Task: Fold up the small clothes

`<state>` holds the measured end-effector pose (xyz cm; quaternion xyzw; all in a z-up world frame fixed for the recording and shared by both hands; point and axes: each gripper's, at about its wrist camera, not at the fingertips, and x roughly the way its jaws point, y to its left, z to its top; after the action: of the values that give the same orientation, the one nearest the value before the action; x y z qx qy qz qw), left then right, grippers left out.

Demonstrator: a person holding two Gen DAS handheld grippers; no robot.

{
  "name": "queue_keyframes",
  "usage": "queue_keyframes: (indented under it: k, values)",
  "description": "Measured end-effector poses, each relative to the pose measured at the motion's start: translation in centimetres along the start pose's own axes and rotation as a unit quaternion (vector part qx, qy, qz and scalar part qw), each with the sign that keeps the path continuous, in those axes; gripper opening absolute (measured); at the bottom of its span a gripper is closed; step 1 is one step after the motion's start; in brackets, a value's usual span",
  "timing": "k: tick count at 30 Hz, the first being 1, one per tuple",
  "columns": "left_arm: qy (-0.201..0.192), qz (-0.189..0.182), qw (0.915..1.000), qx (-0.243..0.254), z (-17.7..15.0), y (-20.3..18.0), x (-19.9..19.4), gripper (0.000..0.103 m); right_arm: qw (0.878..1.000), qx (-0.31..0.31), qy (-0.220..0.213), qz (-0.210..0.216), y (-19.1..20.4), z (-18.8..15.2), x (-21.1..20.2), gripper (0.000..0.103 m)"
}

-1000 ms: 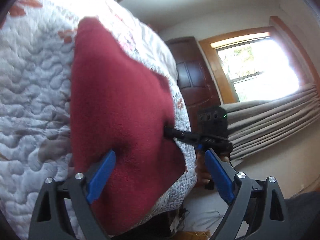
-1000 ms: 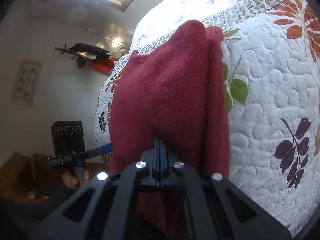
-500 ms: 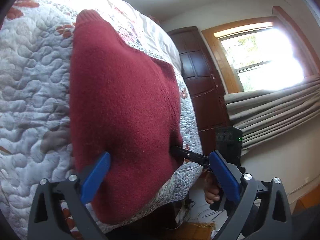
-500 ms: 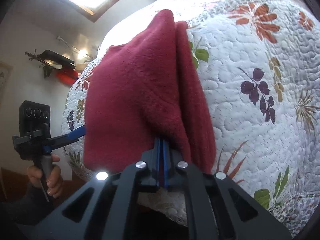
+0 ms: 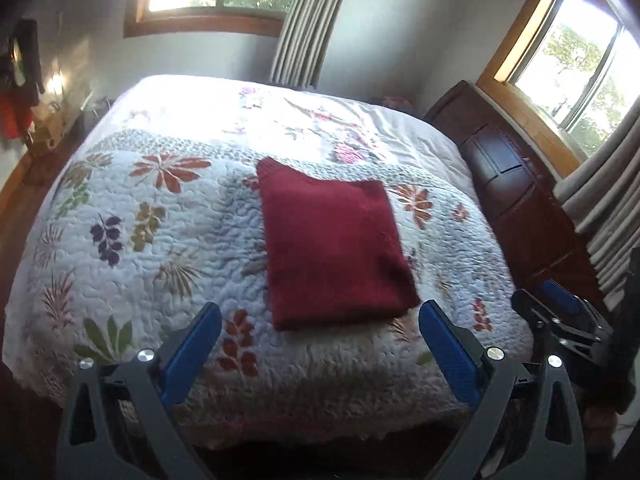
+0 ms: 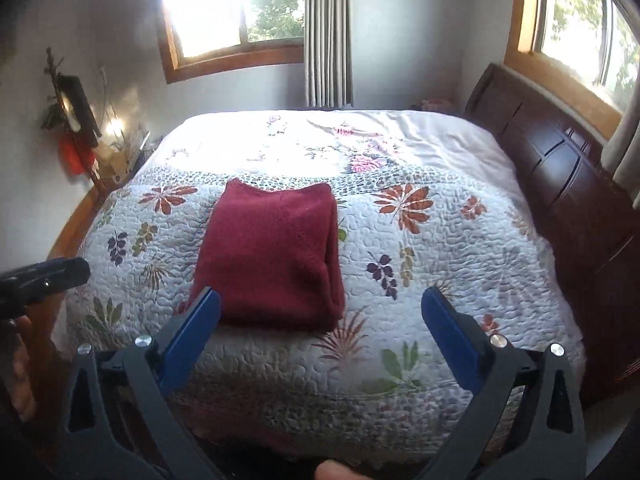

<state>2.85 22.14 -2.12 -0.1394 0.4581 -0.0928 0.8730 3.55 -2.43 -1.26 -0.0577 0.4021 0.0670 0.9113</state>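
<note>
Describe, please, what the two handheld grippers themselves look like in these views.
Both look alike. The left gripper and the right gripper each have two dark grey, plastic-looking arms with triangular cut-outs, studded with round silver bolt heads. Each arm ends in a flat, bright blue finger pad with a finely textured face. No cables or markings show on them, and no sleeve is clearly visible.
</note>
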Motion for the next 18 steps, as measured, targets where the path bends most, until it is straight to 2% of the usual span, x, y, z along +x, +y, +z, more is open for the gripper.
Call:
queue_keyframes:
  k: [2, 4, 7, 12, 18]
  values:
    - [-0.01, 0.043, 0.9987, 0.027, -0.9, -2.4, -2.3, 0.099, 0.999, -0.01, -0.01, -0.032, -0.4, -0.2, -2.2, 0.1]
    - [-0.024, 0.066, 0.9968, 0.038, -2.1, -4.1, -4.5, 0.099, 1.0, 0.006, 0.002, -0.015, -0.8, -0.6, -3.8, 0.1]
    - [-0.024, 0.044, 0.9986, 0.019, -3.8, -5.3, -6.7, 0.099, 1.0, 0.023, 0.01, 0.01, -0.9, -1.3, -5.9, 0.1]
    - [-0.043, 0.063, 0.997, 0.015, -5.7, -6.5, -8.9, 0.099, 1.0, 0.019, 0.006, 0.013, -0.7, -2.2, -8.2, 0.1]
    - [-0.029, 0.054, 0.9981, 0.007, -7.0, -6.1, -9.0, 0.099, 1.0, 0.006, -0.003, 0.002, 0.3, -3.6, -9.9, 0.1]
